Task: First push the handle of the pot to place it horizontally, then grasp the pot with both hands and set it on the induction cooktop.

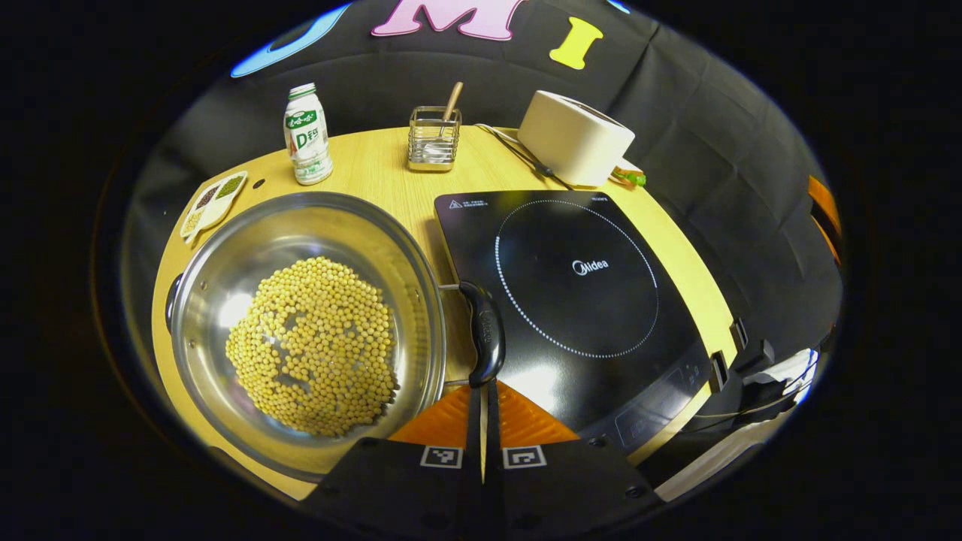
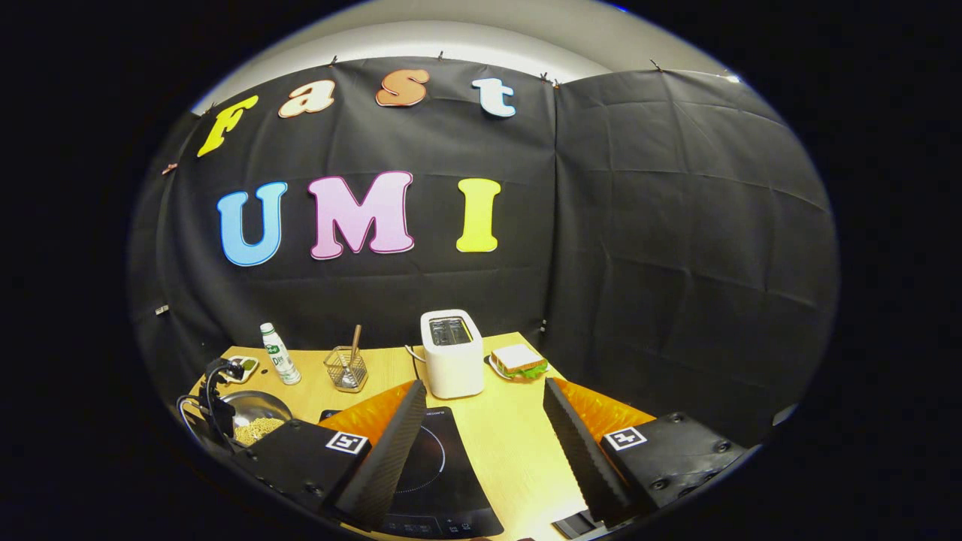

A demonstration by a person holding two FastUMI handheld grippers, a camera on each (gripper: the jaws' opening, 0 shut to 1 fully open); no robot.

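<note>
My left tool (image 1: 482, 421) has its two fingers pressed together with nothing between them, and their joined tips sit right at the near end of the pot's black handle (image 1: 485, 330); whether they touch it I cannot tell. In the left gripper view that handle runs straight away from me, nearly in line with my fingers, with its far end by the thin metal bracket at the pot's rim. It looks to stand up rather than lie flat, so I judge the push is the step in hand, not yet done.

The pot (image 1: 225, 263) lies just left of the handle, on the wooden worktop (image 1: 376, 173), its bottom covered with yellow beans (image 1: 316, 346). The black cooktop (image 1: 601, 225) is just right of the handle, side by side with the pot, so the carry will be a short shift to the right.

My right tool (image 2: 481, 436) is wide open and holds nothing. In the right gripper view it hangs higher and farther back, over the cooktop (image 2: 428, 466) and bare worktop, with the pot (image 2: 255, 421) well off to its left. So the left tool is the nearer one, and I reckon the push falls to it, across the handle's long line.

Farther back stand a bottle (image 1: 307, 135), a wire holder (image 1: 434, 139), a toaster (image 1: 575, 135) and a small dish (image 1: 214, 199).
</note>
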